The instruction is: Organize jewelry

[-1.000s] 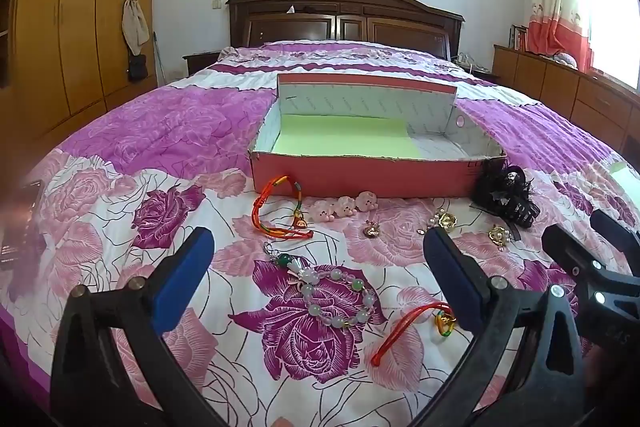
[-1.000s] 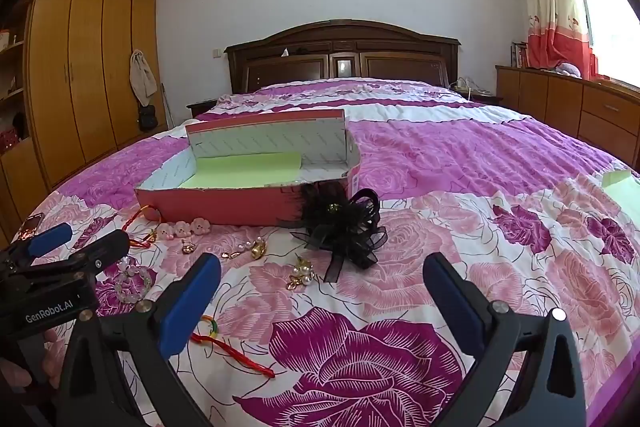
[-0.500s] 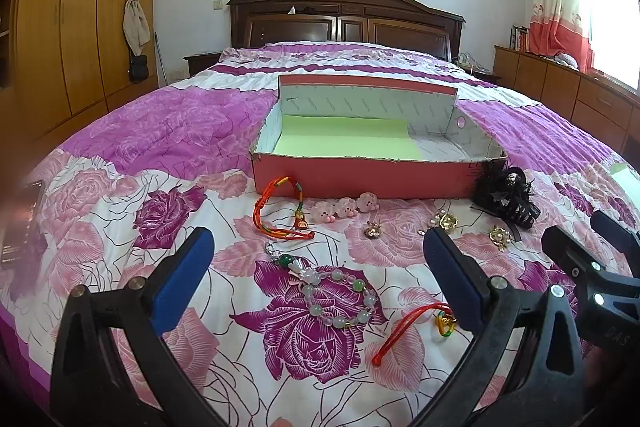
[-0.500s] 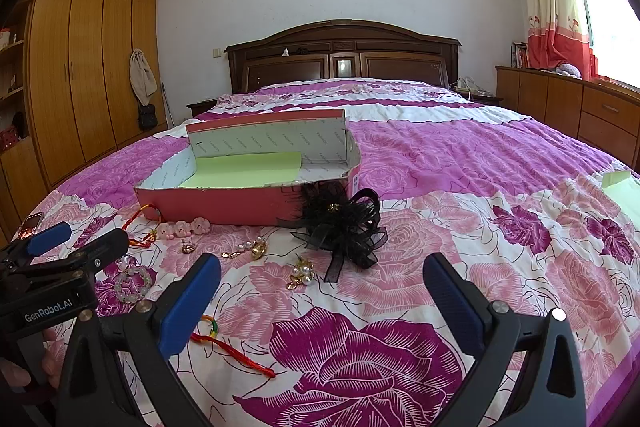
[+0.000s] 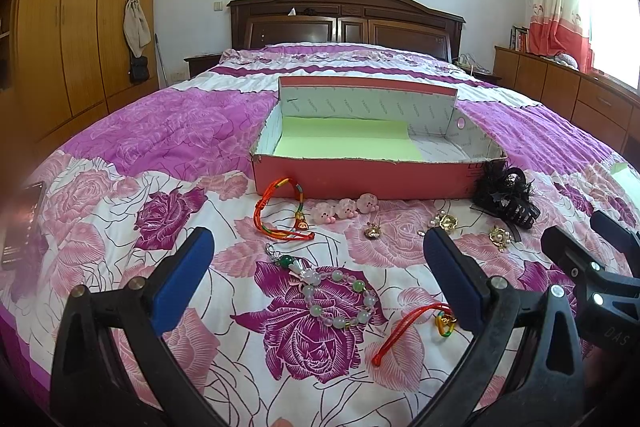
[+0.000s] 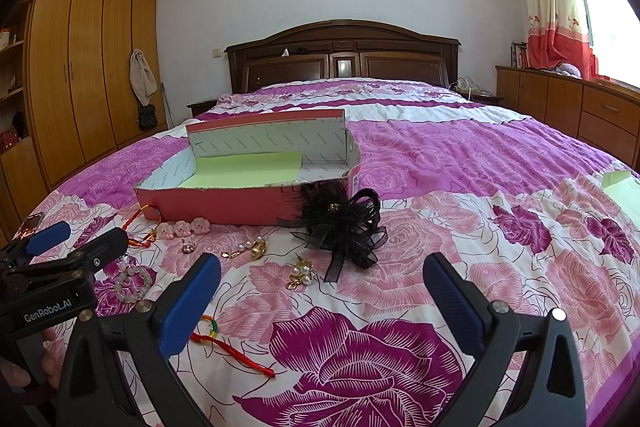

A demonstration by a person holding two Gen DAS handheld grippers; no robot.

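An open pink box [image 5: 376, 181] [image 6: 240, 199] with a green sheet inside lies on the bed. Jewelry is spread in front of it: a bead bracelet [image 5: 336, 291], a red-orange cord bracelet [image 5: 280, 211], a red cord with a charm [image 5: 412, 327] [image 6: 232, 347], pink pig clips [image 5: 346, 207] [image 6: 182, 229], gold pearl earrings [image 5: 444, 221] [image 6: 302, 273] and a black bow hair clip [image 5: 504, 195] [image 6: 340, 227]. My left gripper [image 5: 316, 281] is open and empty above the bead bracelet. My right gripper [image 6: 320, 301] is open and empty, near the earrings and the bow.
The bed has a pink and purple rose quilt [image 6: 460, 187] and a dark wooden headboard [image 6: 344, 55]. A phone [image 5: 20, 223] lies at the left edge. Wardrobes [image 6: 80, 67] stand on the left, low cabinets [image 6: 580, 107] on the right.
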